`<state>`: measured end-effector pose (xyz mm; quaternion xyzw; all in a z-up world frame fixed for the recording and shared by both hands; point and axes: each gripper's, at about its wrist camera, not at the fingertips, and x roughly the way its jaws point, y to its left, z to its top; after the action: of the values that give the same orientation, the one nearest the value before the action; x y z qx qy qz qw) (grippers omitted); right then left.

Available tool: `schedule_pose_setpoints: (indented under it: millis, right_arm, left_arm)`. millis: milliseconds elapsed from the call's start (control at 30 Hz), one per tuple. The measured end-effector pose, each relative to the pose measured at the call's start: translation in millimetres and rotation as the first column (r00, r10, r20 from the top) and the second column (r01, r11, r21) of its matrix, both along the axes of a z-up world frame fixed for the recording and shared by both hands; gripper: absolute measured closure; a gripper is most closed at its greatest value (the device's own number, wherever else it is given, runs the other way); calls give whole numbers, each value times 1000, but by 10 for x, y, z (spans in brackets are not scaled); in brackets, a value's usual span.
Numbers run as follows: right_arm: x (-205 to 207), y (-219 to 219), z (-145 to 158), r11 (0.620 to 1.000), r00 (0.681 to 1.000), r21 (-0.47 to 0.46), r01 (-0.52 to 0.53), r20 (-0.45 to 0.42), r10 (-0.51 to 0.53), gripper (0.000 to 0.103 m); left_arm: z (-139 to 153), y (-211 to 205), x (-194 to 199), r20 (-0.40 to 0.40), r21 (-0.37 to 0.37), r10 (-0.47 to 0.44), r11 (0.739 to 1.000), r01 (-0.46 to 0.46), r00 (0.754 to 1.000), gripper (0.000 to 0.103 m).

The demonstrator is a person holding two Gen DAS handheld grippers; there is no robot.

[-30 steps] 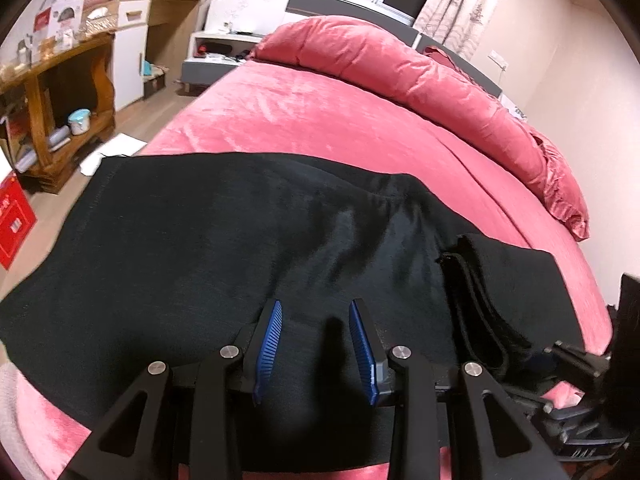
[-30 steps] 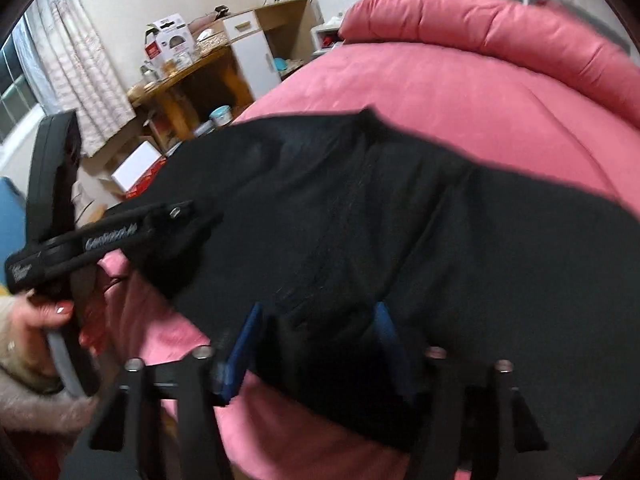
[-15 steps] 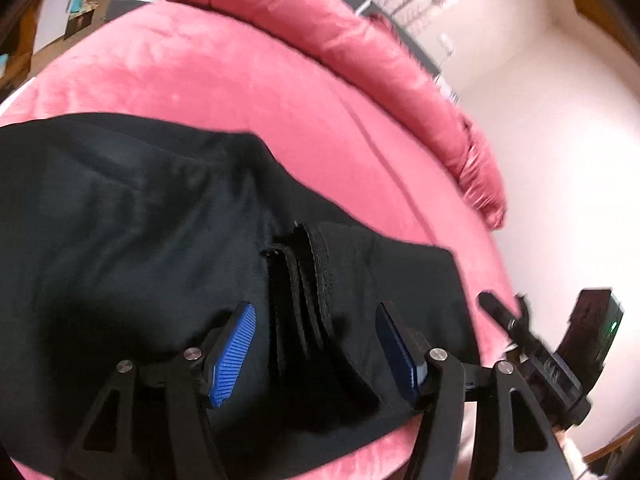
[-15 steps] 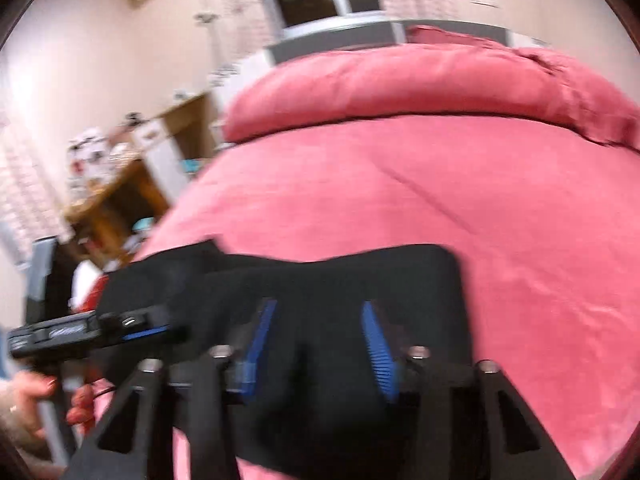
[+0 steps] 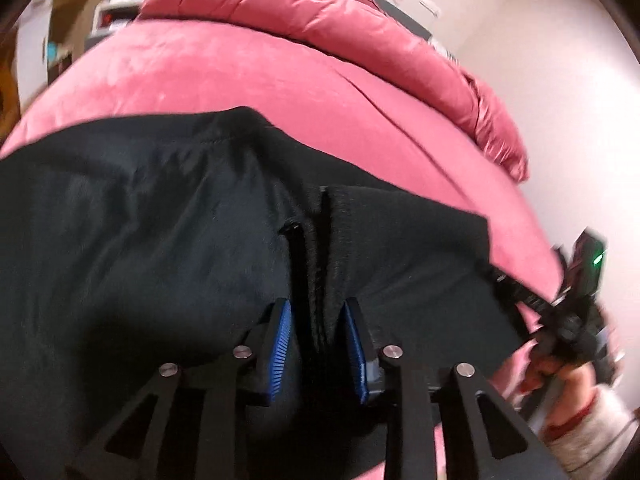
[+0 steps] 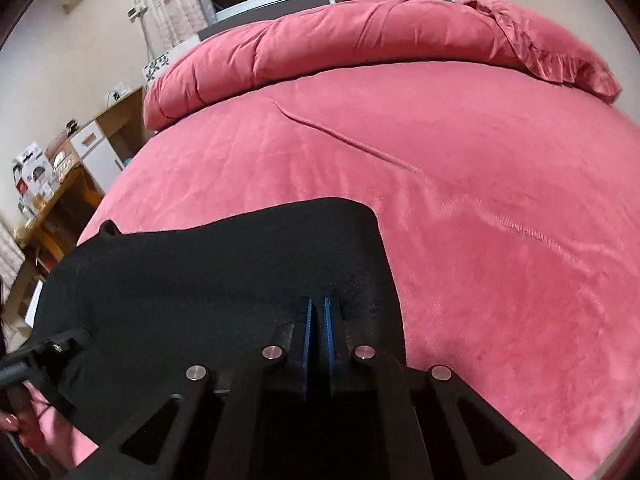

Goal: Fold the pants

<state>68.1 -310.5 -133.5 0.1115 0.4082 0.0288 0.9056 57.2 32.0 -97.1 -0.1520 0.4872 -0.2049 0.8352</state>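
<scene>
Black pants lie partly folded on the pink bed, also in the right wrist view. A folded stack of their fabric runs toward my left gripper, whose blue pads stand on either side of this fold, with fabric between them. My right gripper is shut on the pants' near edge, its pads almost touching. The right gripper also shows at the right edge of the left wrist view; the left one shows at the left edge of the right wrist view.
The pink bed cover spreads wide to the right and beyond the pants. A rolled pink duvet lies along the headboard. Wooden shelves with boxes stand left of the bed. A pale wall is to the right.
My left gripper's jaws have narrowed around the folded stack of pants. My right gripper has closed from open onto the pants' edge. Both views have shifted over the bed.
</scene>
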Motion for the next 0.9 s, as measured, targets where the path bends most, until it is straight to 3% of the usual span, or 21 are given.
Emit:
schedule_pose_setpoints:
  millis: [100, 200, 367, 467, 567, 633, 733, 900]
  right_arm:
    - [-12, 109, 116, 998, 1000, -61, 24, 10, -24, 95]
    - [-196, 258, 300, 997, 997, -71, 39, 74, -34, 91]
    - [-320, 724, 422, 986, 978, -41, -162, 129, 166, 91]
    - [-347, 1051, 405, 947, 939, -73, -311, 129, 319, 90]
    - [-320, 1267, 249, 908, 907, -70, -412, 59, 416, 80]
    - [-294, 1334, 91, 899, 900, -56, -434, 3, 435, 72]
    - [-323, 1333, 76, 898, 898, -50, -438, 12, 439, 69]
    - [-293, 1298, 42, 901, 901, -21, -433, 15, 433, 69]
  left_arm:
    - [67, 181, -99, 8, -32, 56, 998, -56, 998, 66]
    - [160, 405, -203, 60, 16, 127, 992, -128, 990, 67]
    - [321, 853, -362, 104, 7, 264, 964, -267, 959, 66]
    - [375, 1157, -445, 79, -9, 392, 920, -392, 917, 65]
    - [394, 1375, -564, 44, -31, 479, 878, -478, 877, 58]
    - [452, 1568, -678, 54, -32, 541, 841, -540, 839, 51]
    - [497, 1844, -802, 63, -48, 648, 762, -646, 759, 45]
    - [352, 2369, -1122, -90, -70, 803, 585, -808, 589, 43]
